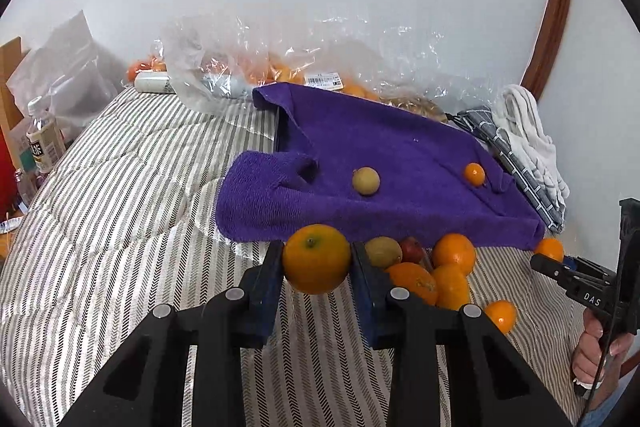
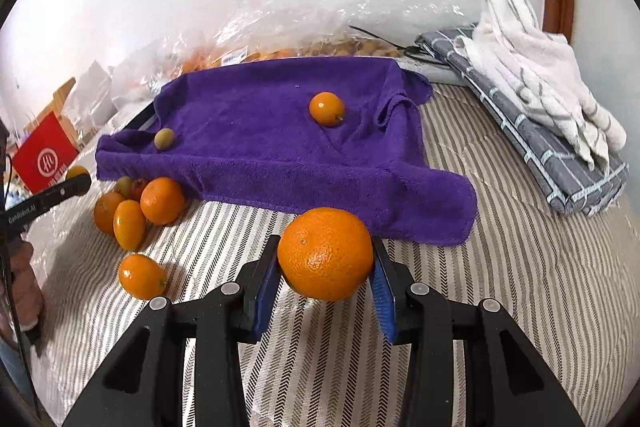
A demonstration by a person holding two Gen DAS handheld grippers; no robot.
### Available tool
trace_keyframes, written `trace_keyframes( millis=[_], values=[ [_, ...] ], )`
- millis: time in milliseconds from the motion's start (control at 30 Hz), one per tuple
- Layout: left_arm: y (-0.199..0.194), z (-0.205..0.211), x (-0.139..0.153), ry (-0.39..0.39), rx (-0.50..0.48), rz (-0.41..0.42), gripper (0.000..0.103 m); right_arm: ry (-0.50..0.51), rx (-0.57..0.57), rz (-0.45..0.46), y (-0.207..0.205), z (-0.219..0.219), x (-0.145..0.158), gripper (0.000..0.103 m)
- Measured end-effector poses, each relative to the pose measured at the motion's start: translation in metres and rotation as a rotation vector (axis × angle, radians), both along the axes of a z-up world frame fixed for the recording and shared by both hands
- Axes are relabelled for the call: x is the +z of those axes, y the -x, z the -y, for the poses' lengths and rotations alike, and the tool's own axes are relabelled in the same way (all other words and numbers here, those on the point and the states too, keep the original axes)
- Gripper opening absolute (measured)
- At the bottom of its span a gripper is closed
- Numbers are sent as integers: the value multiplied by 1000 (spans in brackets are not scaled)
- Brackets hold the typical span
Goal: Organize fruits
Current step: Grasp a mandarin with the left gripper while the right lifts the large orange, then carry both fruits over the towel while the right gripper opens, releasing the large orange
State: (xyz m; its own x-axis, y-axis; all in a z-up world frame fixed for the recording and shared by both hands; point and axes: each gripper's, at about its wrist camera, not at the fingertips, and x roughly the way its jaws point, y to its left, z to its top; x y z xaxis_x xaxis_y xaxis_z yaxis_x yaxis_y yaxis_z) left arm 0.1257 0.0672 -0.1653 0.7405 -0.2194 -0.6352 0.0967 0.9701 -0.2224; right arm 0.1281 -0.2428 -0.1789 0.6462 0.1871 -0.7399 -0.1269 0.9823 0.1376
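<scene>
Two claws each grip an orange, left claw [image 1: 317, 259] and right claw [image 2: 325, 254]; set both gently on the purple towel [image 2: 260, 131] at twelve o'clock, clear of the fruit already there.

We see a deep purple terry towel [image 2: 280, 147] spread over a bed cover [image 2: 500, 287] striped in grey and off-white herringbone bands. On the towel lie a small bright orange citrus [image 2: 327, 108] and a dull yellow-green round fruit [image 2: 164, 138]. Our left tongs [image 1: 317, 259], black with dark blue pads, frame a yellow-orange orange with a green stem spot [image 1: 317, 259]; our right tongs [image 2: 325, 254], black with brighter blue pads, frame a deeper orange, pebbled orange [image 2: 325, 254]. Beside the towel sit a grey cloth with pale blue check lines [image 2: 560, 163] and a white cloth with grey stripes [image 2: 532, 67]. A red box with a white emblem [image 2: 44, 159] shows at the left.
</scene>
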Motion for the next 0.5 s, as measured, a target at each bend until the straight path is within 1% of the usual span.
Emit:
trace_keyframes(
  millis=[100,167,300,367,467,500],
  values=[
    [-1,0,0,-7,1,-2,31,-30,-19,-22,-1,5,1,42],
    [-2,0,-1,-13,-1,-12,31,-28,-30,-16,0,7,8,42],
    [2,-2,6,-32,20,5,31,-28,-20,28,2,6,38,42],
    [5,-5,10,-47,47,-22,31,-21,-19,46,-1,6,55,42],
    [15,-11,26,-28,58,-5,31,-13,-14,70,-9,4,77,42],
    [17,-12,35,-42,63,2,31,-17,-11,79,-13,5,83,42]
  ],
)
